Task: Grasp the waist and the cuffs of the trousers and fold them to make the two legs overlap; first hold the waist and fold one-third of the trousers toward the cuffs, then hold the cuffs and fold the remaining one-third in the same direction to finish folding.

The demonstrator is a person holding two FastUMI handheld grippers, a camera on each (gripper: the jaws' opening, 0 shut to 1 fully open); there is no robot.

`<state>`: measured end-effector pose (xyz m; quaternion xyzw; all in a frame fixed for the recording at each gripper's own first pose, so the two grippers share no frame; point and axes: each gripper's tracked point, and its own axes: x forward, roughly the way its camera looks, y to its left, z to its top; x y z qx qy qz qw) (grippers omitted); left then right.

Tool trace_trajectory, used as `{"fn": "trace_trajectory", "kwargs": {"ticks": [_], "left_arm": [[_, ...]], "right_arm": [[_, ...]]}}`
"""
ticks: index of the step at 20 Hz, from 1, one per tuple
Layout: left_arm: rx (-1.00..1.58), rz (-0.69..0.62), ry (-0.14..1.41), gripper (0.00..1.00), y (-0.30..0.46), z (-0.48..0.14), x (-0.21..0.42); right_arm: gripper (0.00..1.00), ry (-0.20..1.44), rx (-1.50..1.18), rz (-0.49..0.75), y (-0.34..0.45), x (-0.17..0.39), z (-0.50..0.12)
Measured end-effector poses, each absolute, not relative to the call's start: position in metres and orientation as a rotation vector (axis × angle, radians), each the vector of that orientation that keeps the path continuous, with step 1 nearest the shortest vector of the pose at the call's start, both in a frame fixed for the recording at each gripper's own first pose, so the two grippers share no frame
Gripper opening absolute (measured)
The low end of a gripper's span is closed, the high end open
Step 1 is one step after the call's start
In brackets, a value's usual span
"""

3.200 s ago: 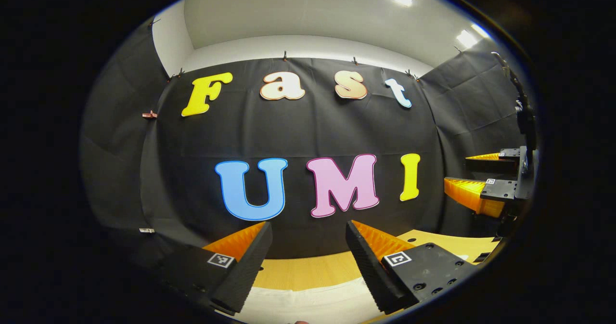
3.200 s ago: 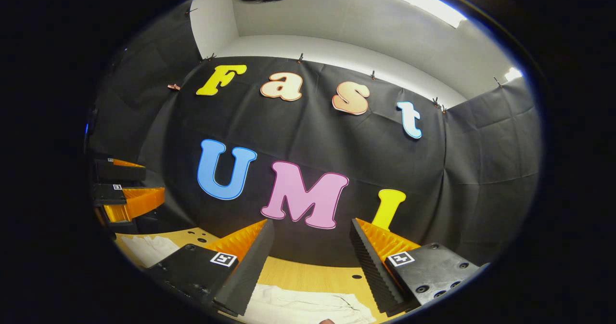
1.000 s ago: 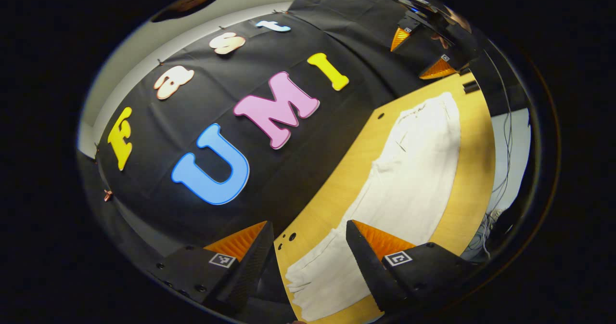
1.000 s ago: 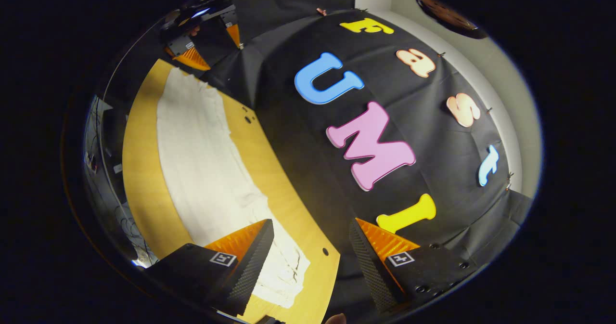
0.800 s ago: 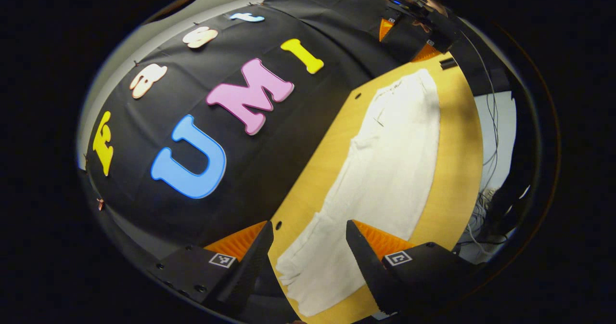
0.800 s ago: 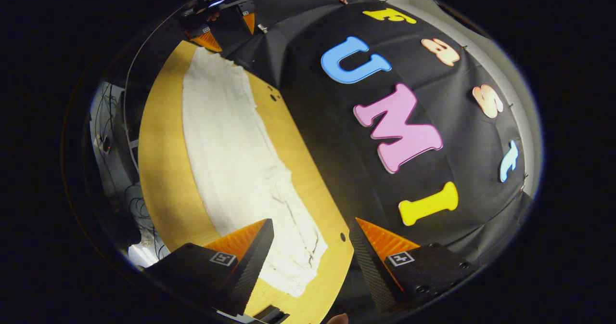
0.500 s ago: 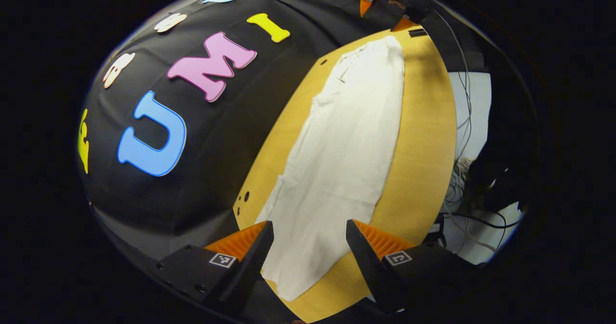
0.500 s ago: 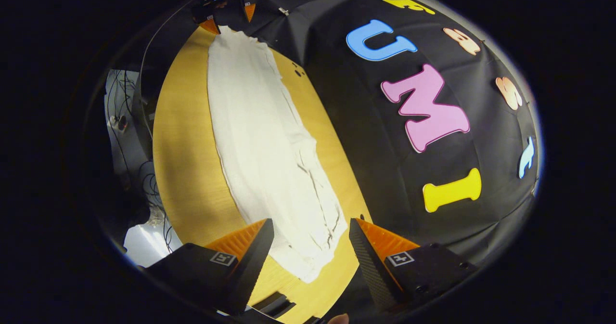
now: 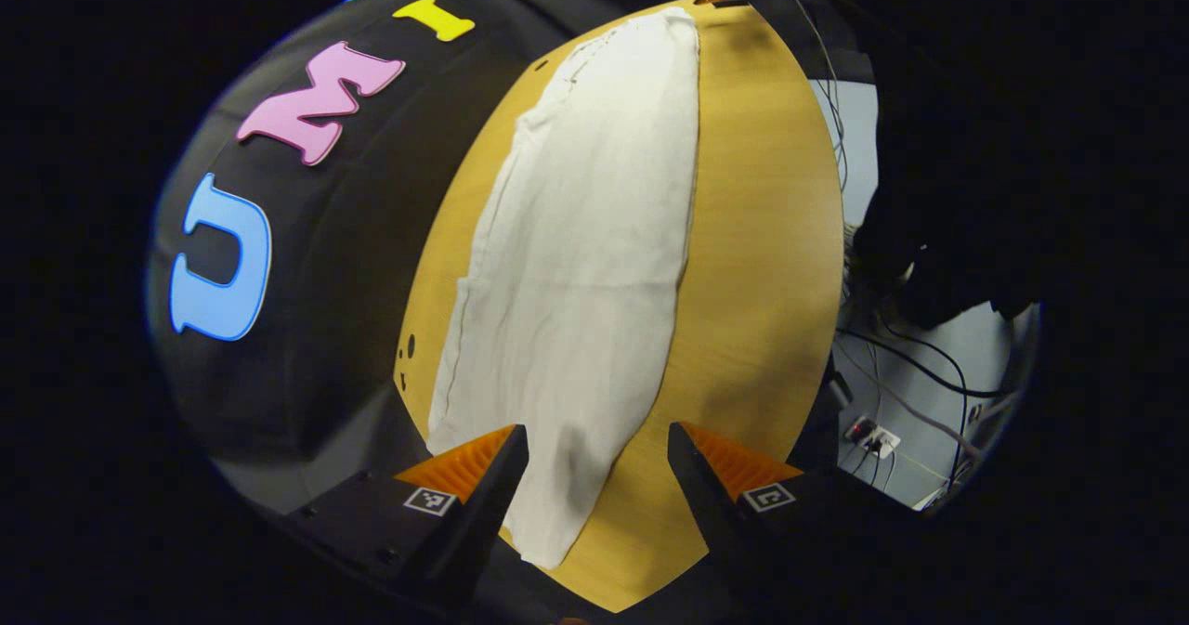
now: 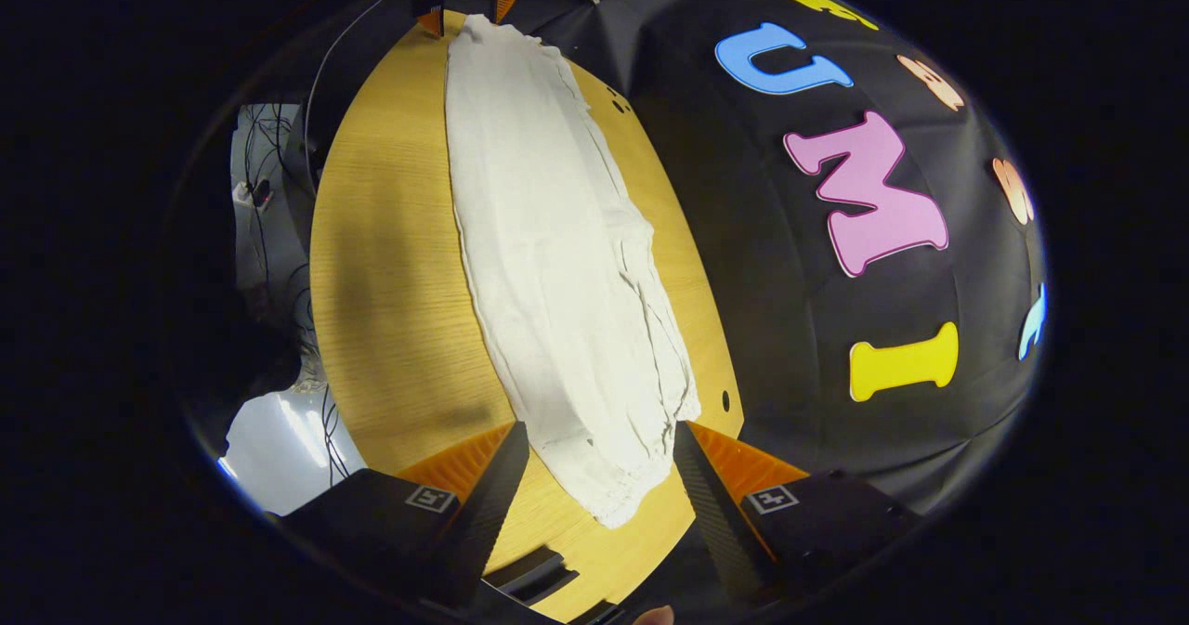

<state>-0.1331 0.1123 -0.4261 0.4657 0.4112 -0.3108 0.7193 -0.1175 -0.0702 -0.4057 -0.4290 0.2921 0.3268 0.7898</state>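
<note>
A: What has changed since the earlier frames?

B: Both tools have tipped down from facing the booth wall to looking along the bench (image 9: 762, 235). In the left gripper view, the left tool (image 9: 597, 462) now hangs over one end of the white trousers (image 9: 585, 263), jaws wide with nothing between them. The cloth runs from about 6 o'clock up to 12 o'clock, and this near end looks like the cuffs.

A: And on the right?

B: In the right gripper view, the right tool (image 10: 600, 458) hovers over the opposite end, jaws also wide and empty. The gathered end at 6 o'clock looks like the waist; the trousers (image 10: 567, 263) stretch away toward 11 o'clock, where the other tool shows small.

A: What does that mean for the task?

B: I judge that no fold has begun: the trousers lie flat and full length, with each tool lined up over an end, ready to descend and pinch.
</note>
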Motion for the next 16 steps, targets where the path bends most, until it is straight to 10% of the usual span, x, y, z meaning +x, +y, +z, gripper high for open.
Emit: {"fn": "trace_trajectory", "kwargs": {"ticks": [16], "left_arm": [[1.218, -0.724, 0.955, 0.79, 0.145, -0.460, -0.067]], "right_arm": [[0.97, 0.667, -0.989, 0.772, -0.067, -0.107, -0.455]]}}
